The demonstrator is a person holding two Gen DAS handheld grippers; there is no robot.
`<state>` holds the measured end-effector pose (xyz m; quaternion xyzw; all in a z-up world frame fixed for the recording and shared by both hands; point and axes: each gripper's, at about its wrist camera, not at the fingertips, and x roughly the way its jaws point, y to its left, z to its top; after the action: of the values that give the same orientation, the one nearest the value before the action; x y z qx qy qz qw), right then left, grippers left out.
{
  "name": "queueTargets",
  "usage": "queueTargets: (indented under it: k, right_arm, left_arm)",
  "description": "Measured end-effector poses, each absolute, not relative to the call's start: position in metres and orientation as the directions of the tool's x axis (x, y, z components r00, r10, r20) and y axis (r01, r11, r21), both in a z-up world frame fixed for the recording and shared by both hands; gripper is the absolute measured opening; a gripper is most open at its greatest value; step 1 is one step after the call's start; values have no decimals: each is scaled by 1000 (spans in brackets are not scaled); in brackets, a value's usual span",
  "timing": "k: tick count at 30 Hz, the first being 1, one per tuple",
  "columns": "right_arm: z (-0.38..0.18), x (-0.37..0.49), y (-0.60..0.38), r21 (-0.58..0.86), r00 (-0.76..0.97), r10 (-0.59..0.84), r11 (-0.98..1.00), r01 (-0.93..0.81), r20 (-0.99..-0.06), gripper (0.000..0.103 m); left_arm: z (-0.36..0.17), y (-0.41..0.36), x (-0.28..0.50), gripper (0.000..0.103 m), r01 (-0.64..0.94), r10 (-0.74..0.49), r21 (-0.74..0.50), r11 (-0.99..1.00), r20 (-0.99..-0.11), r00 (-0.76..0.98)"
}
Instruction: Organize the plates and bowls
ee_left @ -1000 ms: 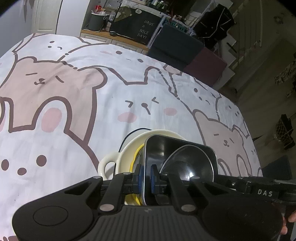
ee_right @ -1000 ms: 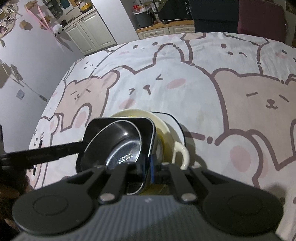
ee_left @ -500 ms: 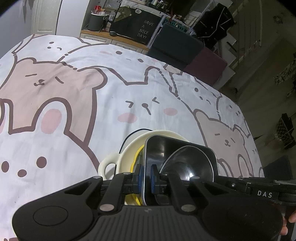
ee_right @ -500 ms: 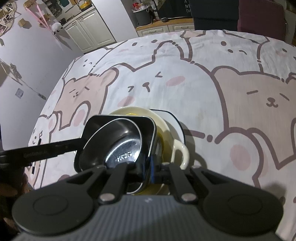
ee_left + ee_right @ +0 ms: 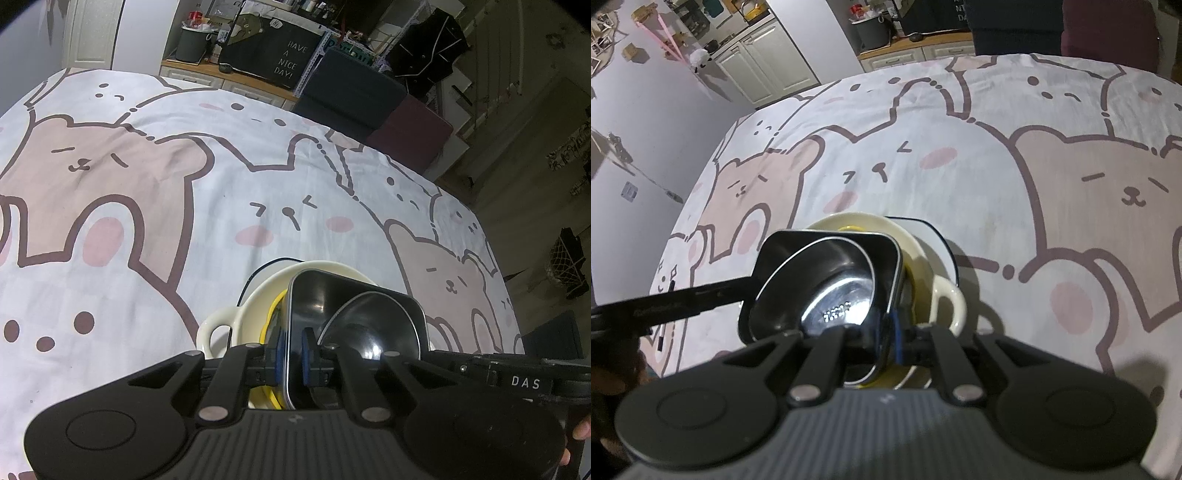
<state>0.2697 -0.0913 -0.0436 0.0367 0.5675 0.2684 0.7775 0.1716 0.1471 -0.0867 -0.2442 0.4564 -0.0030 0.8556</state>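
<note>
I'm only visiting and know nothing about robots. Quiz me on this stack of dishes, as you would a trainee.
1. True or false: the round steel bowl sits inside the square steel dish.
2. The left gripper clamps: A a spoon, B the square steel dish's wall, C a cup?
3. Fill in: the cream bowl rests on a white ____ with a dark rim.
Key: 1 true; 2 B; 3 plate.
</note>
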Motion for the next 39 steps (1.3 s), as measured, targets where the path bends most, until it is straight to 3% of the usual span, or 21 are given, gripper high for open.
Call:
queueTargets:
  k: [8,10,13,17,24,26,34,39]
  right_arm:
    - [-43,269,-92,362,216,461,853,-376,-861,12]
    - [-39,269,-94,359,227,460,854,-375,-858,12]
    - [-32,268,-98,363,252,470,853,-374,-846,13]
    - [-17,261,-103,349,299,477,851,-393,-826,23]
    - [10,249,-124,340,403,492,854,-393,-771,53]
    - [19,244,-132,328,445,486,862,-386,-752,60]
    - [55,215,-156,295,593,483,873,-389,-645,99]
    - [70,190,-167,284,651,494,868,-408,-576,103]
  left_arm:
    - [-83,146,170,15,-212,-222,-411,887,-781,583]
    - [-79,145,169,21,-206,-221,-409,889,-777,589]
    - [-69,141,165,34,-192,-214,-402,895,-766,606]
    - [-56,136,158,55,-174,-201,-390,904,-748,633]
    - [-24,123,141,97,-139,-143,-332,933,-697,703]
    - [-14,120,135,103,-133,-130,-324,937,-674,727]
    - [18,106,108,103,-123,-69,-267,956,-609,790]
    - [33,96,85,103,-104,-41,-227,968,-556,830]
